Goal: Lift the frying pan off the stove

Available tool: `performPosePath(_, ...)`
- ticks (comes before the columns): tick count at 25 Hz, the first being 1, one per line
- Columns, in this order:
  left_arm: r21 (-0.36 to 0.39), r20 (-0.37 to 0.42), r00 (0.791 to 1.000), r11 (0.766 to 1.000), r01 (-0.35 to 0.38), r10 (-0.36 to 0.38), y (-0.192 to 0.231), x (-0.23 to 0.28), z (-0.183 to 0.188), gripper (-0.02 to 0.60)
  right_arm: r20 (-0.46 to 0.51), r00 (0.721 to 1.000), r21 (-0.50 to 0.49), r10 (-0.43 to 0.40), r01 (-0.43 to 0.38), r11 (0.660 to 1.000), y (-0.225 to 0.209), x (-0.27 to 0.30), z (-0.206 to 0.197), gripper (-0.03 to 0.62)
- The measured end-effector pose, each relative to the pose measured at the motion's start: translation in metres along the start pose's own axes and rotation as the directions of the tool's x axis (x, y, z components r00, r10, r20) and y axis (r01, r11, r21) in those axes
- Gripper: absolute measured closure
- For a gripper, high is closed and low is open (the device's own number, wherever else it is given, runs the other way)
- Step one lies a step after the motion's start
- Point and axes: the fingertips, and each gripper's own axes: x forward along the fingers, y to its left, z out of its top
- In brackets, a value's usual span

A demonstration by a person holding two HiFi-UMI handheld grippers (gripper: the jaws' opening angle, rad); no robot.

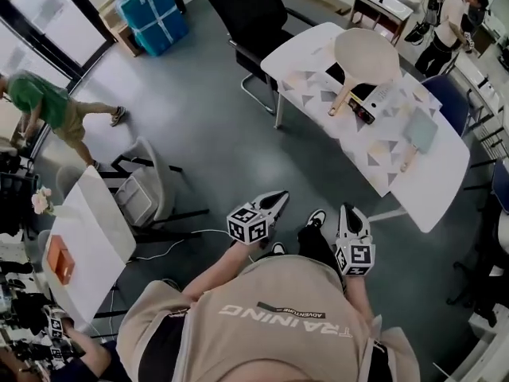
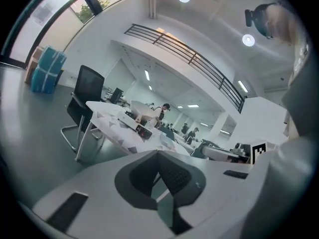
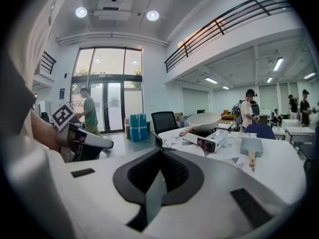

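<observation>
The pale frying pan (image 1: 366, 54) sits on a portable stove (image 1: 359, 102) on the white table (image 1: 429, 189), its wooden handle pointing toward me. Both grippers hang over the grey floor, well short of the table. My left gripper (image 1: 278, 197) is shut with nothing in it, and my right gripper (image 1: 350, 211) beside it is also shut and empty. In the right gripper view the closed jaw tips (image 3: 160, 151) point at the table, with the frying pan (image 3: 204, 119) and stove (image 3: 212, 141) ahead. From the left gripper (image 2: 159, 156), the pan (image 2: 142, 108) is small and far off.
A grey board with a wooden handle (image 1: 420, 130) lies on the table right of the stove. A black office chair (image 1: 250, 10) stands at the table's far left end, a blue chair (image 1: 445, 98) behind it. A small white table (image 1: 91, 229) and grey chair (image 1: 143, 189) are at my left.
</observation>
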Motion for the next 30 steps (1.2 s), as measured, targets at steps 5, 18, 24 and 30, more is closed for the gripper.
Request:
performPosePath(5, 0.125, -0.042, 0.998, 0.992, -0.034, 0.039, 0.011, 0.037, 0.035, 0.580, 0.058, 0.998, -0.008, 0.037, -0.037, 0.999, -0.031, 0.056, 0.019, 0.597)
performPosePath(18, 0.133, -0.034, 0.991, 0.984, -0.122, 0.128, 0.032, 0.152, 0.095, 0.580, 0.092, 0.989, 0.008, 0.118, -0.119, 0.993, -0.146, 0.151, 0.048, 0.597)
performPosePath(24, 0.164, -0.089, 0.983, 0.976, -0.144, 0.160, 0.036, 0.180, 0.084, 0.580, 0.047, 0.982, 0.006, 0.181, -0.181, 0.983, -0.157, 0.171, 0.041, 0.597)
performPosePath(30, 0.193, -0.139, 0.986, 0.979, -0.065, 0.093, 0.034, 0.214, 0.085, 0.580, -0.001, 0.990, 0.027, 0.141, -0.141, 0.990, -0.181, 0.186, 0.027, 0.597)
